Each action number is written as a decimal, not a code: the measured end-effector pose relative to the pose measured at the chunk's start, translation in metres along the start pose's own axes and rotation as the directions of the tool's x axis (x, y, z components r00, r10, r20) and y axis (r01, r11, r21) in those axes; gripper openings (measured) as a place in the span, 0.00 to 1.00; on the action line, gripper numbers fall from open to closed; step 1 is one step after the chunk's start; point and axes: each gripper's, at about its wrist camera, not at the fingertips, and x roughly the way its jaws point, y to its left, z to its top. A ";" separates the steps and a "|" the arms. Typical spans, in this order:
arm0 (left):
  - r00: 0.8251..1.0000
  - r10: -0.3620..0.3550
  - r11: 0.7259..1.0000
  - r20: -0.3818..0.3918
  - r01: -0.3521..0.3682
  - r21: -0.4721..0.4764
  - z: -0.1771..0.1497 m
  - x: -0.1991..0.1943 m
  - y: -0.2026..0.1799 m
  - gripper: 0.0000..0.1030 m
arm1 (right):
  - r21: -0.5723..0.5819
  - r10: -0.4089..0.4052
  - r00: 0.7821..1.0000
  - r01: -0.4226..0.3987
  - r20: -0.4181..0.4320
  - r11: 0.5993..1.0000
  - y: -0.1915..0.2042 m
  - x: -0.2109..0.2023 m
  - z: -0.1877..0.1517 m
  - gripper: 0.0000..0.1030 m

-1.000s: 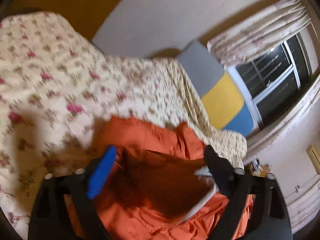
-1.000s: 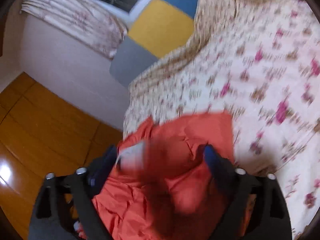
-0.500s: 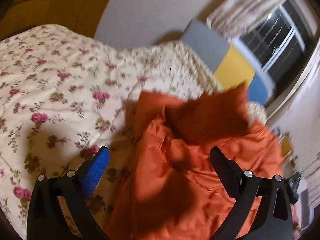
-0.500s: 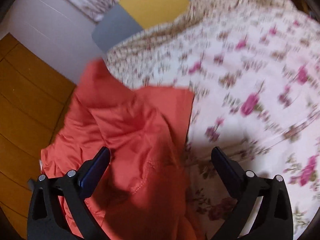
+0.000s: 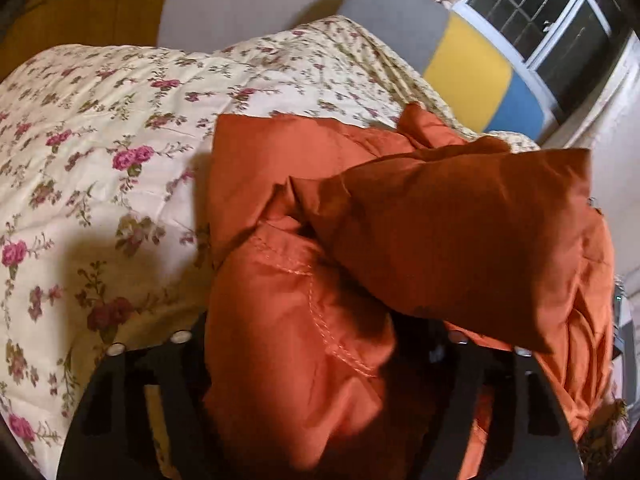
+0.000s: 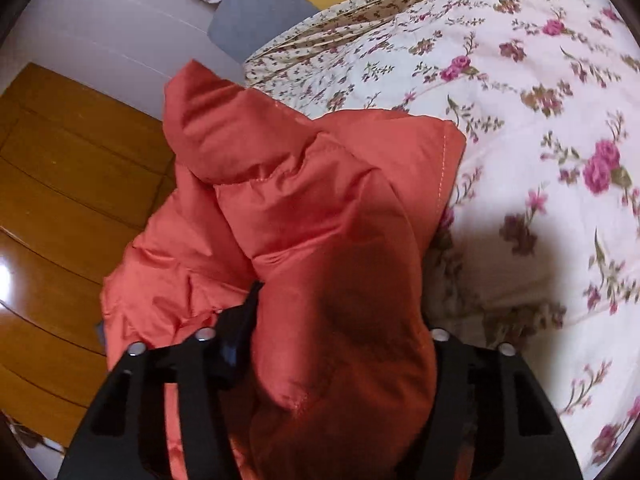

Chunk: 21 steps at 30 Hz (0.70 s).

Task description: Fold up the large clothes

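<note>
An orange padded jacket lies bunched on a floral quilt on the bed. In the left wrist view a thick fold of it fills the space between my left gripper's fingers, which are mostly hidden under the fabric. A sleeve-like flap lies across to the right. In the right wrist view the same jacket bulges up between my right gripper's fingers; only the left finger shows. Both grippers seem clamped on the fabric.
The floral quilt spreads to the right in the right wrist view. A grey, yellow and blue headboard stands behind, with a dark window and curtains. A wooden floor lies beyond the bed edge.
Both grippers were open over the jacket half a second ago. Now they have moved down into it and closed, with folds of orange fabric bulging between the fingers.
</note>
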 end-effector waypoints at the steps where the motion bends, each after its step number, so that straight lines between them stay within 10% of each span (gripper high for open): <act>1: 1.000 -0.027 1.000 -0.001 0.027 -0.004 -0.004 -0.003 0.000 0.59 | 0.000 0.009 1.000 -0.009 0.002 1.000 0.000 -0.004 -0.004 0.49; 21: 0.994 -0.109 0.994 0.020 0.109 0.027 -0.129 -0.078 -0.036 0.55 | -0.023 -0.021 0.998 0.023 0.060 0.999 -0.015 -0.107 -0.120 0.49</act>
